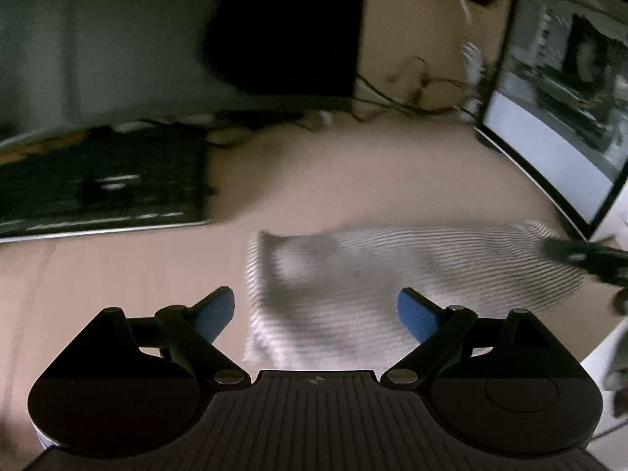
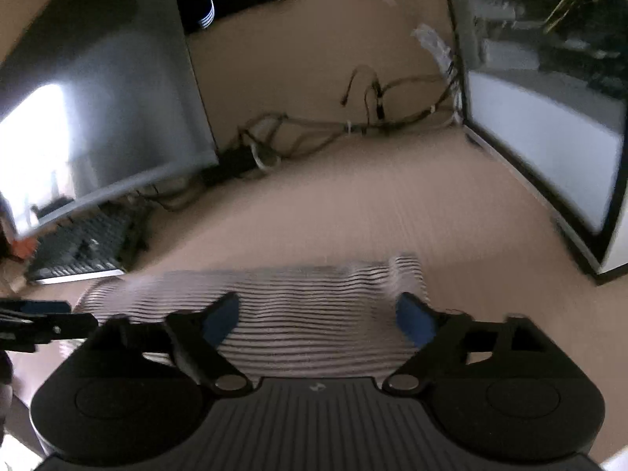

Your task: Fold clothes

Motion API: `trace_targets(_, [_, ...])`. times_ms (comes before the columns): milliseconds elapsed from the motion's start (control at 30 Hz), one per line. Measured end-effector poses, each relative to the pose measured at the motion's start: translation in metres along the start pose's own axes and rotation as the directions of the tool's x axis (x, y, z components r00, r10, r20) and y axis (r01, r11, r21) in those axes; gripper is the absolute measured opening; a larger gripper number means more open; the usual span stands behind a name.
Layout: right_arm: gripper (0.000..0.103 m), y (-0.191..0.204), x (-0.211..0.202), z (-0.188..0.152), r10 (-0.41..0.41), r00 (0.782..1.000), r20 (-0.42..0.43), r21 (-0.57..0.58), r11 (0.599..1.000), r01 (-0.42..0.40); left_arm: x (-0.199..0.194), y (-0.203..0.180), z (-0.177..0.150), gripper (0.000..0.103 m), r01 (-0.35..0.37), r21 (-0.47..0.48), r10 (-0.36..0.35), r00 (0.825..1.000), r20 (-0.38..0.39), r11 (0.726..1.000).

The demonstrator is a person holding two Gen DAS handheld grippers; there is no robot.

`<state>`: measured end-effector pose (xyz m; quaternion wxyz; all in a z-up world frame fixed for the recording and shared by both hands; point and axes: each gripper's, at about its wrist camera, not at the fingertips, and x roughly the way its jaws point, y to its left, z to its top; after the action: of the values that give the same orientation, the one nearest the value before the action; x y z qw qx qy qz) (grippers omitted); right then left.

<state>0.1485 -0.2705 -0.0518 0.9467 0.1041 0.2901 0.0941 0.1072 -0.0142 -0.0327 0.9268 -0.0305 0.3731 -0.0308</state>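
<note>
Near the front edge of the tabletop [image 2: 353, 204] lies the striped garment [image 2: 282, 314], already gathered into a long, narrow band running side to side, and I judge the fold just laid is the step to finish cleanly. To do it well I would check that the layers sit square before gripping again, then take the two short ends and bring one over the other, keeping the pads low so they catch every layer and not only the top one. Blur softens both views, so I would steady the hands first.

It is thin cloth, white with fine dark stripes; its right end bunches up slightly, and in the left wrist view a corner at its left end [image 1: 271, 243] seems turned over.

My left gripper [image 1: 316, 310] stands wide with nothing between its blue pads, above the cloth's left part. My right gripper [image 2: 320, 316] is equally wide and empty, over the cloth's right part.

Farther back, a keyboard [image 2: 82, 251] sits toward the left edge, a tangle of cables [image 2: 333, 129] lies at the rear, and monitors [image 2: 549, 149] stand at the left and right.
</note>
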Motion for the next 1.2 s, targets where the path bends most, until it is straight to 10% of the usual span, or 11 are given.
trace_targets(267, [0.103, 0.012, -0.136, -0.018, 0.103, 0.988, 0.115, 0.046, 0.993, -0.108, -0.117, -0.05, -0.056, 0.102, -0.051, -0.098, 0.06, 0.994, 0.091, 0.994])
trace_targets(500, [0.103, 0.036, -0.213, -0.055, -0.076, 0.991, 0.112, 0.083, 0.994, 0.067, -0.166, -0.084, -0.089, 0.103, -0.086, -0.03, 0.089, 0.991, 0.102, 0.996])
trace_targets(1200, [0.103, 0.04, -0.255, -0.088, -0.093, 0.995, 0.031, -0.074, 0.993, 0.095, -0.197, -0.098, -0.115, 0.103, -0.137, -0.065, 0.141, 0.988, 0.068, 0.988])
